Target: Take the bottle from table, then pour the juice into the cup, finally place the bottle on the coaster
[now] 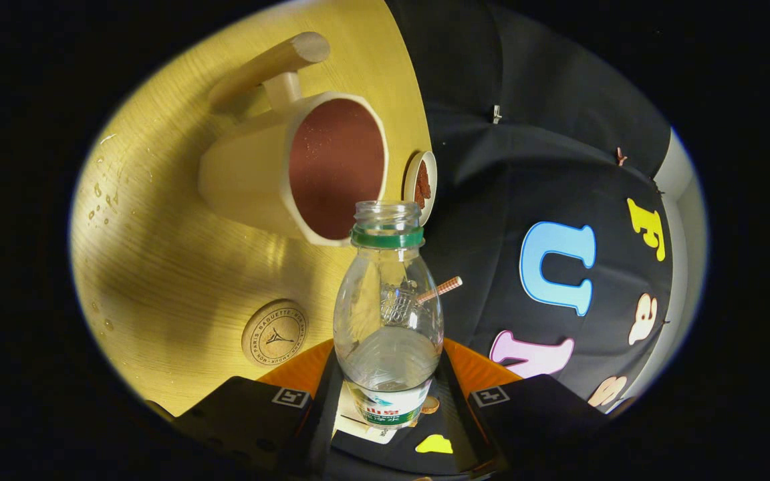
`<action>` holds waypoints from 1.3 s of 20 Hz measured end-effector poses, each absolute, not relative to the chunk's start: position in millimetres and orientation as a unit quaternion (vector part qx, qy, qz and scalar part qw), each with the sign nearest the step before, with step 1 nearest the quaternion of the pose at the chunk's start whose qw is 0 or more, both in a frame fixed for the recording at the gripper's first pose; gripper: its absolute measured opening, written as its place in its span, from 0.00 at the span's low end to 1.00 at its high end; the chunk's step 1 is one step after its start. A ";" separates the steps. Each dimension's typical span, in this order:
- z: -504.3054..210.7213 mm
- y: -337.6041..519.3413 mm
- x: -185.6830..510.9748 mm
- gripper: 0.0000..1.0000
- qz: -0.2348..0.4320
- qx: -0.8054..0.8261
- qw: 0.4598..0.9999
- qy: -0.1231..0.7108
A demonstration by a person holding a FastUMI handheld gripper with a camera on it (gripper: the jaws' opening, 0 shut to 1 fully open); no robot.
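The claw (388,407) has both fingers clamped on the uncapped bottle (388,314) (a bit of liquid inside), mouth right by the cup (291,167) rim; the coaster (275,333) sits on the table (158,267) beside the fingers.

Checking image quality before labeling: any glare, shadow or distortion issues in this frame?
Gripper view: strong fisheye bend along the table edge; hard shadows beside the cup and coaster; highlights on the clear bottle, gripper shut on it; focus looks sharp.
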State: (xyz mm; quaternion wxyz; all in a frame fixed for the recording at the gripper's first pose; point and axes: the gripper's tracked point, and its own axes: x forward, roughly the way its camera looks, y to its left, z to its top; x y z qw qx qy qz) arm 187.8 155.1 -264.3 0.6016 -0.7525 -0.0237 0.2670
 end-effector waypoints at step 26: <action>-244.4 163.8 199.2 0.72 0.262 -0.809 0.523 -0.050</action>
